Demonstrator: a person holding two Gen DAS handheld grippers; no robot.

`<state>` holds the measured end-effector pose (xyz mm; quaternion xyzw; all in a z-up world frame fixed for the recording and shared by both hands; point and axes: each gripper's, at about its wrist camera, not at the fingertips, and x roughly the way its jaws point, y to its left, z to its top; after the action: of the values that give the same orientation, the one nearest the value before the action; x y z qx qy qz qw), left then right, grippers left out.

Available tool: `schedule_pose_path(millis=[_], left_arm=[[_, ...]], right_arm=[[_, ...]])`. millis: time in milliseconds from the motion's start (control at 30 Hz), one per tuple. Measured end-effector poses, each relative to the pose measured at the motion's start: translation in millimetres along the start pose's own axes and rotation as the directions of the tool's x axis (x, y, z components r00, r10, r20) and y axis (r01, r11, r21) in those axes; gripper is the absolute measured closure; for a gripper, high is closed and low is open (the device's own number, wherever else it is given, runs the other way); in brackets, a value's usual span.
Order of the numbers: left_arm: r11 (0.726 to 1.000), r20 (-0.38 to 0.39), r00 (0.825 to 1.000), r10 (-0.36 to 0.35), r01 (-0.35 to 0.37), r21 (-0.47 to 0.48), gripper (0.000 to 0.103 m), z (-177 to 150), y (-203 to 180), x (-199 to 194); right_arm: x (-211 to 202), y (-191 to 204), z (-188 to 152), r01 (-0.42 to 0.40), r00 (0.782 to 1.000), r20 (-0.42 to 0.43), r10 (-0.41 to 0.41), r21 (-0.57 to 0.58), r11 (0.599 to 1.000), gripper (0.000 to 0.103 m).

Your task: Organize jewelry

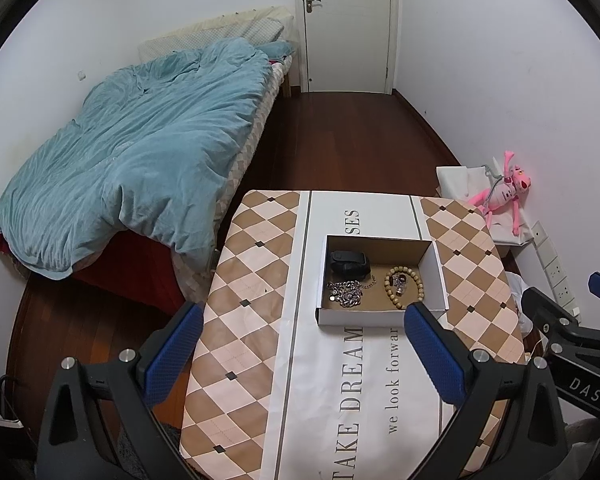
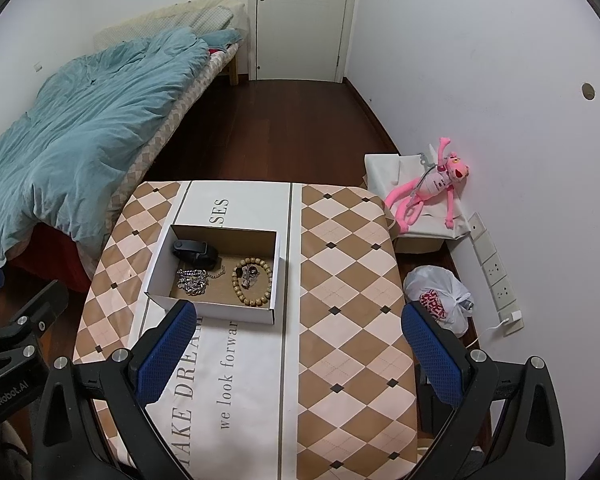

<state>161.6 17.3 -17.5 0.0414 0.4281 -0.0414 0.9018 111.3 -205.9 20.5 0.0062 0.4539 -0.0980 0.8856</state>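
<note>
Jewelry box (image 1: 380, 316) beyond spread fingers (image 1: 432, 352)

An open white cardboard box (image 1: 380, 317) with a brown inside sits on the checked surface (image 1: 252, 280), holding all the jewelry. A black watch (image 1: 349, 265) lies at its far left, with a tangled silver chain (image 1: 346, 293) just in front of it. To the right, a wooden bead bracelet (image 1: 404, 285) forms a ring around a small dark metal piece (image 1: 400, 282).
</note>
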Motion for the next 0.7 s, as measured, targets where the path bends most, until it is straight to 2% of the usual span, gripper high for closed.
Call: schedule_pose_path(millis=[700], left_arm=[[1.0, -0.001, 1.0, 0.005, -0.005, -0.004, 0.0, -3.3, 2.9, 2.5]], right_arm=[[1.4, -0.3, -2.4, -0.006, 1.0, -0.007, 0.006, 0.0, 1.0, 0.0]])
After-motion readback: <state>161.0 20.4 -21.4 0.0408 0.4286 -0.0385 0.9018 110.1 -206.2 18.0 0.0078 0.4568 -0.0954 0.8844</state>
